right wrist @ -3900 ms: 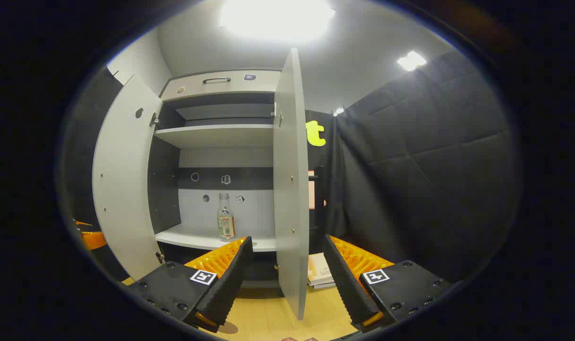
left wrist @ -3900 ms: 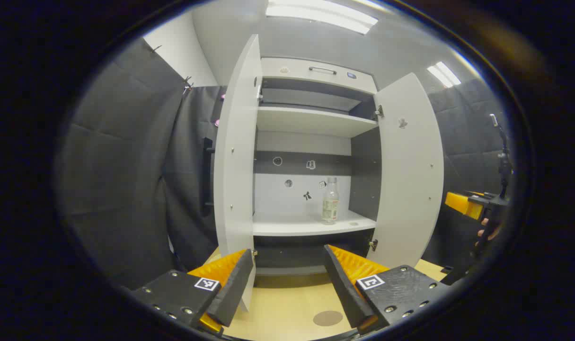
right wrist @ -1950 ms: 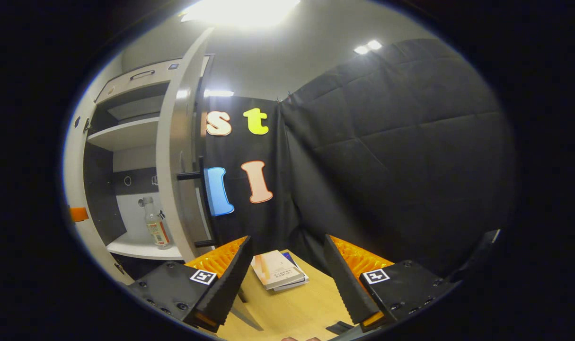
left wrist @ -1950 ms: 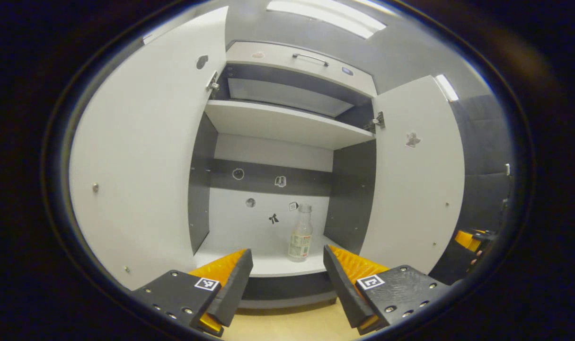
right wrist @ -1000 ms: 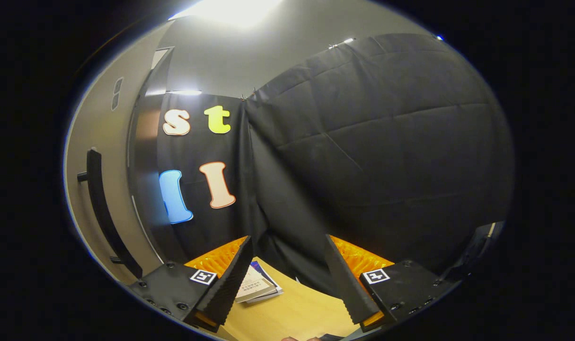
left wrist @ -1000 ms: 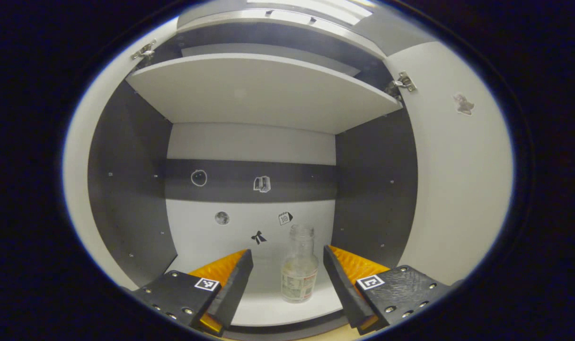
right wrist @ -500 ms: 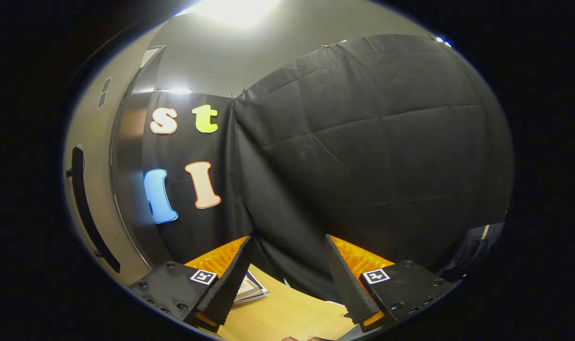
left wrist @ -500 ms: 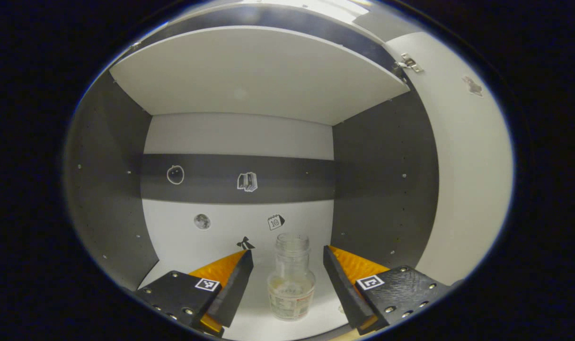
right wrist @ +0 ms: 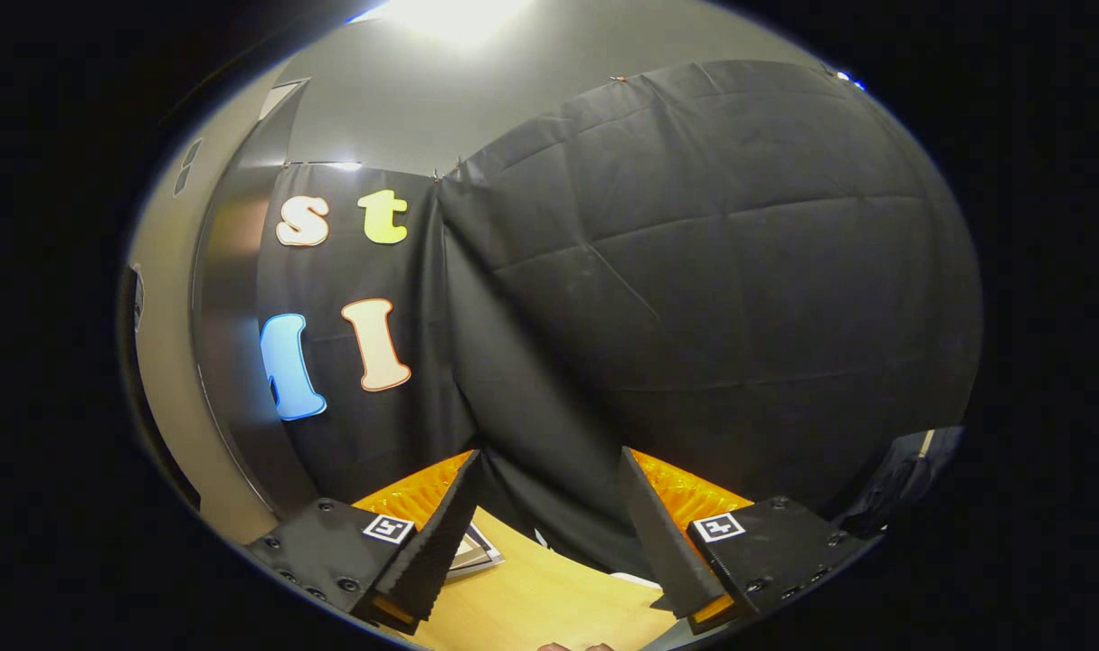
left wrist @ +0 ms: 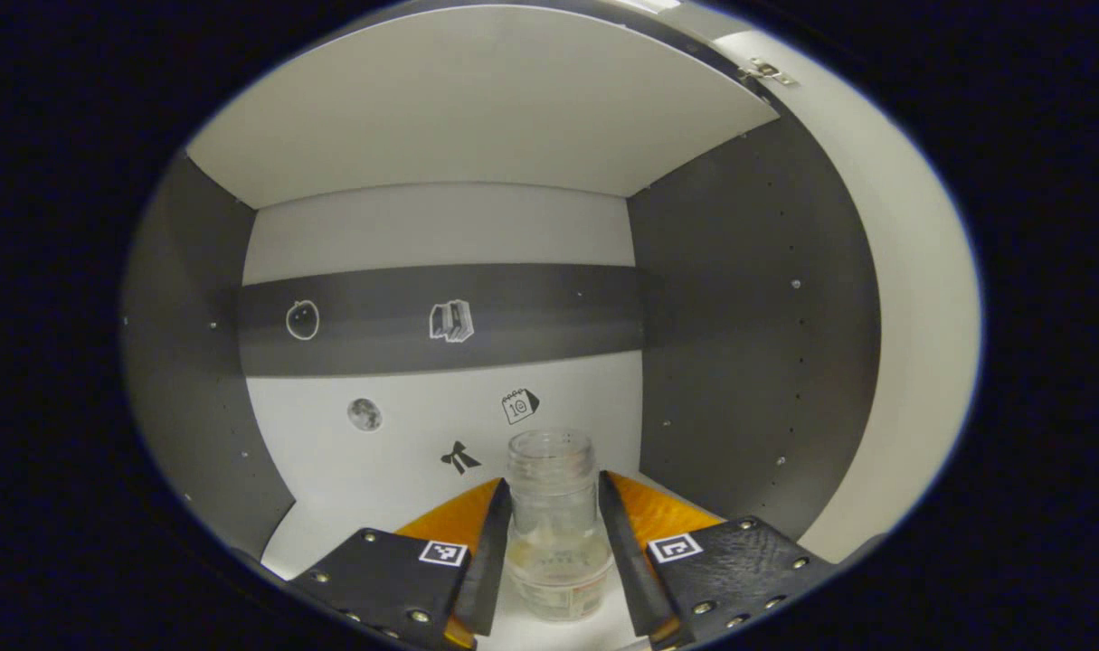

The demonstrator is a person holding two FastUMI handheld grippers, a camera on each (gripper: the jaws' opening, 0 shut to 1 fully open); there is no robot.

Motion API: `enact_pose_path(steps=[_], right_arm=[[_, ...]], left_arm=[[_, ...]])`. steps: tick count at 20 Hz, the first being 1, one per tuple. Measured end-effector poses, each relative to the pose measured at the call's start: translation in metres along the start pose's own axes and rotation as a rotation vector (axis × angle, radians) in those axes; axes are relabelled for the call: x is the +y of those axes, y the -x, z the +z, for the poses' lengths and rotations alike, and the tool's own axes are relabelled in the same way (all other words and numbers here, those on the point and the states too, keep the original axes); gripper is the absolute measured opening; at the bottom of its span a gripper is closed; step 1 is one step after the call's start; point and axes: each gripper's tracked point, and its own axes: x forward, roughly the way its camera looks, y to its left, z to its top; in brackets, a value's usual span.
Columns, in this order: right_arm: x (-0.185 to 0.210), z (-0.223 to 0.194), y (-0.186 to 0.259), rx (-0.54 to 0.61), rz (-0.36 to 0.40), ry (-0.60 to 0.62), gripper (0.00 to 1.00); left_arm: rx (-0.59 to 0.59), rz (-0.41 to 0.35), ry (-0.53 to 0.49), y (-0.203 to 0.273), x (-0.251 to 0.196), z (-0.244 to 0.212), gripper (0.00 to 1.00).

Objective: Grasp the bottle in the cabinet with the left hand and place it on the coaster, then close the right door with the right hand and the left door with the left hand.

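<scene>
A clear glass bottle (left wrist: 554,520) with a pale label stands upright on the cabinet's white lower shelf (left wrist: 350,533), near the right inner wall. In the left gripper view my left gripper (left wrist: 554,481) is inside the cabinet, its two fingers pressed against the bottle's sides just below the neck. The right door's (left wrist: 920,362) pale inner face stands open at the right. In the right gripper view my right gripper (right wrist: 549,455) is open with nothing between its fingers, facing the black cloth wall; the right door's outer face (right wrist: 165,362) runs along the left edge.
An upper shelf (left wrist: 477,108) hangs close above the bottle, and the dark cabinet side walls (left wrist: 739,344) stand on both sides. Small stickers dot the back panel. Below my right gripper lies the wooden table (right wrist: 549,606), with a book (right wrist: 470,553) behind its left finger.
My left gripper has moved deeper into the cabinet and its fingers have shut on the bottle. My right gripper has turned slightly further away from the door, staying open.
</scene>
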Motion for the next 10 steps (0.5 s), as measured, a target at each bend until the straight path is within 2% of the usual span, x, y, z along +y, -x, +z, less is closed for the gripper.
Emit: enact_pose_path(steps=[1, 2, 4, 5, 8, 9, 10], right_arm=[[0.001, -0.002, -0.002, 0.0, 0.003, 0.006, 0.92], [0.003, -0.002, -0.004, 0.0, 0.006, 0.014, 0.92], [0.008, -0.008, -0.008, 0.01, 0.015, 0.031, 0.96], [0.01, -0.01, -0.011, 0.016, 0.02, 0.04, 0.92], [0.017, -0.017, -0.017, 0.031, 0.03, 0.066, 0.93], [0.017, -0.02, -0.017, 0.036, 0.031, 0.074, 0.93], [0.018, -0.021, -0.018, 0.039, 0.035, 0.079, 0.92]], left_arm=[[-0.001, -0.003, -0.003, -0.002, -0.001, -0.001, 0.58], [-0.01, 0.002, -0.003, -0.003, -0.001, 0.003, 0.58], [-0.006, 0.005, -0.006, -0.001, -0.001, 0.003, 0.47], [-0.008, 0.011, -0.01, 0.001, 0.0, 0.003, 0.47], [-0.001, 0.003, 0.01, 0.006, 0.0, 0.004, 0.45], [-0.004, 0.003, 0.016, 0.008, 0.002, 0.005, 0.4], [-0.005, -0.004, 0.019, 0.01, 0.002, 0.007, 0.4]])
